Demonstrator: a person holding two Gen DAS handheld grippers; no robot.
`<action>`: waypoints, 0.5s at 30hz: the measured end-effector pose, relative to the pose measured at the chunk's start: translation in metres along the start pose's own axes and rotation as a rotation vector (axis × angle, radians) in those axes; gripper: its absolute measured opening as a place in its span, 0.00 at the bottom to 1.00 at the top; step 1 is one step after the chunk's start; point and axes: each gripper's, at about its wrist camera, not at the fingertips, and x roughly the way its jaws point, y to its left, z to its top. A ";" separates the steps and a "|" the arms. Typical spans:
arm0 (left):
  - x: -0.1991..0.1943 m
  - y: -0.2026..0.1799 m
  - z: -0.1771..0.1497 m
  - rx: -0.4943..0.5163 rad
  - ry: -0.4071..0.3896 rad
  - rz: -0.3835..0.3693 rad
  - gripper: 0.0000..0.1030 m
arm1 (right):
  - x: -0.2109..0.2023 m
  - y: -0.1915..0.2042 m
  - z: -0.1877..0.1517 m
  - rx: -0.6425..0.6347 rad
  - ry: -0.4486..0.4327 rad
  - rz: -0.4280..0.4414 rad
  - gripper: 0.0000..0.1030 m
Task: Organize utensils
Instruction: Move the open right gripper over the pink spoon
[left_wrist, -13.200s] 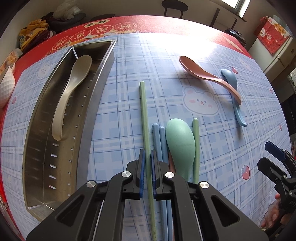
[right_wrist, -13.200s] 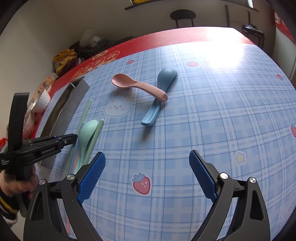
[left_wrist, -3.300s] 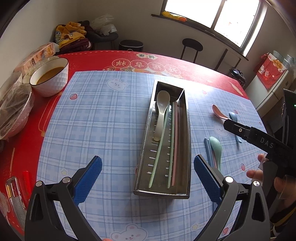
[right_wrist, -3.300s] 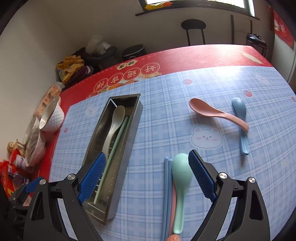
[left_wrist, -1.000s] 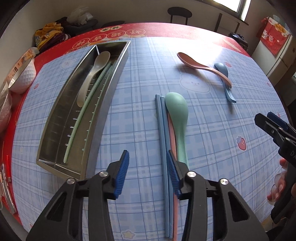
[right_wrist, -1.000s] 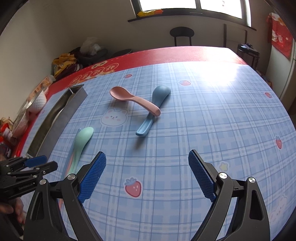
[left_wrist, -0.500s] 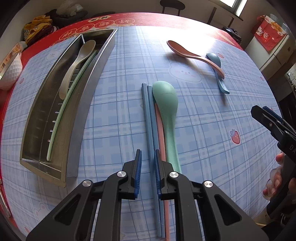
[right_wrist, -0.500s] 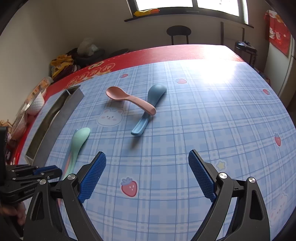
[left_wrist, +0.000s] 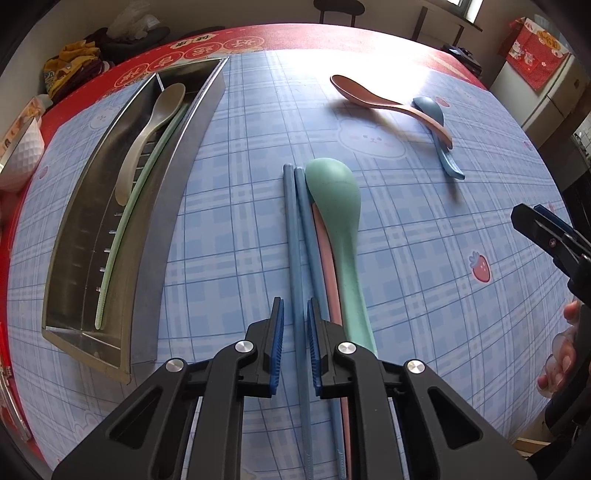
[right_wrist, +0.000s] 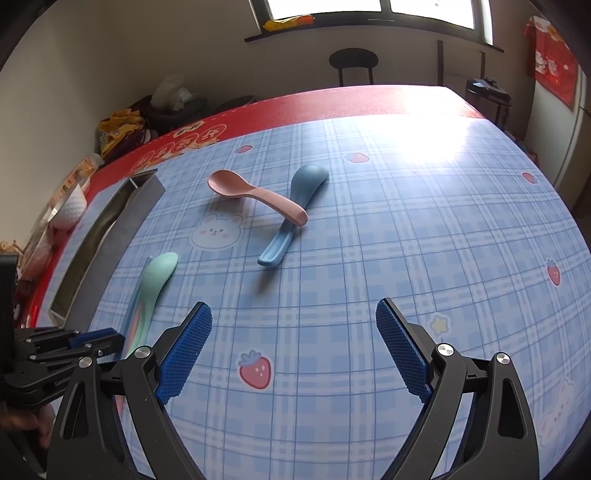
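My left gripper (left_wrist: 295, 343) is low over the table, its narrowly parted jaws straddling a blue chopstick (left_wrist: 293, 236) without clamping it. Beside it lie a second blue chopstick (left_wrist: 308, 229), a pink chopstick (left_wrist: 327, 258) and a green spoon (left_wrist: 338, 221). The steel utensil tray (left_wrist: 173, 162) at left holds a beige spoon (left_wrist: 147, 136) and a green chopstick (left_wrist: 140, 206). A pink spoon (left_wrist: 384, 99) lies across a blue spoon (left_wrist: 441, 144) at the far right. My right gripper (right_wrist: 293, 350) is wide open and empty above bare tablecloth; the green spoon (right_wrist: 157, 280) lies to its left.
A white bowl (left_wrist: 20, 147) stands at the table's left edge. A chair (right_wrist: 352, 64) and clutter stand beyond the far edge. The other gripper's tip (left_wrist: 546, 232) and a hand are at the right edge of the left wrist view.
My left gripper has closed from half open to a narrow gap and come down around the blue chopstick. My right gripper has stayed wide open, drifting slightly.
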 end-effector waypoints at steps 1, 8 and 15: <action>0.001 -0.001 0.001 0.003 -0.001 0.003 0.13 | 0.000 0.000 0.000 -0.001 -0.001 0.000 0.85; 0.003 -0.001 0.003 0.002 -0.018 -0.005 0.12 | 0.001 -0.002 -0.004 0.011 0.008 0.005 0.85; 0.002 0.004 0.002 -0.046 -0.034 -0.023 0.12 | 0.008 -0.014 0.010 0.045 0.010 0.028 0.84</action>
